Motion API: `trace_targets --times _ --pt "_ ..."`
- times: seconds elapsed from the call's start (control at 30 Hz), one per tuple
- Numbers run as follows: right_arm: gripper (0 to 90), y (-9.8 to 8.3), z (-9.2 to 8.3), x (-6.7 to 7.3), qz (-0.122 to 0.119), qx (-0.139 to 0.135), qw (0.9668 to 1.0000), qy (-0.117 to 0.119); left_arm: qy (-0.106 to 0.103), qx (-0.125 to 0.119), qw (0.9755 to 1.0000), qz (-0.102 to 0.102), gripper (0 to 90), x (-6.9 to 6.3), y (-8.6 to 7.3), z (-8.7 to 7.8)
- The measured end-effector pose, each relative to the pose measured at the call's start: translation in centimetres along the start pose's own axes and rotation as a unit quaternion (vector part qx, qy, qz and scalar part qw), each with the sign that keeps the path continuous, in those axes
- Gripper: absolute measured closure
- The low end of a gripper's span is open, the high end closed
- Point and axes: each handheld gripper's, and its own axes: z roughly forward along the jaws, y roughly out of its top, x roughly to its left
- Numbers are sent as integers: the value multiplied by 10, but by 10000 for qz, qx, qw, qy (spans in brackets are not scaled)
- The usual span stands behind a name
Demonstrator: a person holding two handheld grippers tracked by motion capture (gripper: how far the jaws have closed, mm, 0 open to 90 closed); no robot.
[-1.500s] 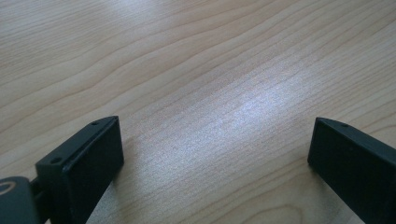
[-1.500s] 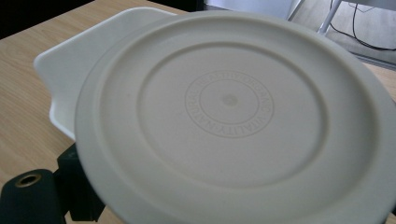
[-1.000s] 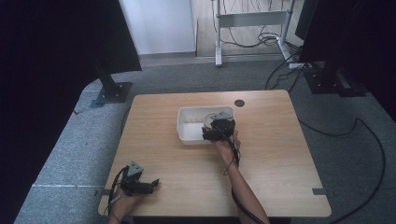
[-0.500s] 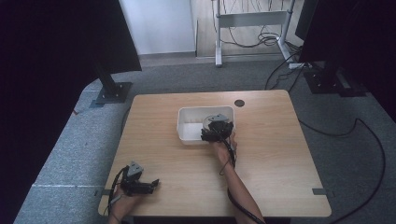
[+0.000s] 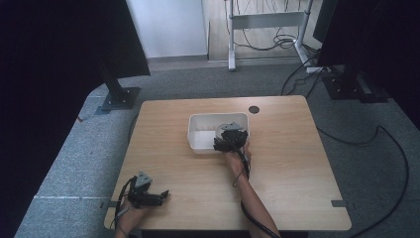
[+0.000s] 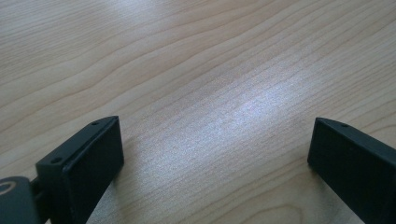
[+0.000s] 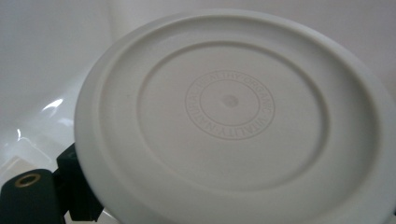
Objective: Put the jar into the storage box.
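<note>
Pale wood with a fine wavy grain makes up the table [image 5: 292, 163], a rounded-corner top with a small dark round grommet [image 5: 254, 109] near its far edge. Near the middle sits a white plastic tub [image 5: 203, 130], rectangular with softly rounded corners and glossy walls. The right gripper [image 5: 229, 140] reaches over the tub's near right corner, the person's right hand [image 5: 237, 159] behind it. In the right gripper view a round white lid [image 7: 233, 116] stands right in front of the camera: matte, smooth plastic with a raised outer rim, a stepped inner ring and a small embossed circle of lettering around a centre dot, too faint to read. One black jaw shows at the lid's lower left edge and the lid seems pinched there, with the tub's shiny white wall behind.

The left gripper [image 5: 157, 197] rests near the table's near left corner, well apart from the tub, with its cable looping behind it. In the left gripper view its two blocky matte black jaws stand spread wide over bare wood.

Grey carpet [image 5: 74, 168] surrounds the table, with dark stands and loose cables beyond.
</note>
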Motion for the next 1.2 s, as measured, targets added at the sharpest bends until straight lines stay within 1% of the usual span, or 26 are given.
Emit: trace_targets --times 0.07,0.17,0.3,0.37,0.57,0.77,0.8,0.83,0.87,1.0,1.2 --pt "88 0 1 -1 7 54 10000 45 0 0 10000 0 31 0 0 0" --pt "73 0 1 -1 -54 93 9999 77 0 0 10000 -2 32 0 0 0" --pt "48 0 2 0 -99 108 9998 100 -1 -1 10000 -1 32 0 0 0" --pt "33 1 2 1 -83 102 9998 120 0 0 10000 0 32 0 0 0" --pt "24 3 -1 3 -115 64 9999 35 0 0 10000 -1 32 0 0 0" --pt "25 8 -7 4 -165 -7 9999 -45 1 1 10000 1 32 0 0 0" --pt "14 9 -8 5 -175 -22 9998 -64 1 0 10000 1 31 0 0 0" --pt "11 10 -11 5 -211 -62 9997 -132 1 1 10000 1 31 0 0 0" --pt "11 11 -12 5 -215 -84 9996 -142 1 1 10000 0 31 0 0 0" --pt "13 14 -19 2 -208 -126 9996 -131 4 10 10000 9 31 0 0 0" --pt "16 15 -26 -2 -174 -171 9997 -34 4 10 10000 9 31 0 0 0"
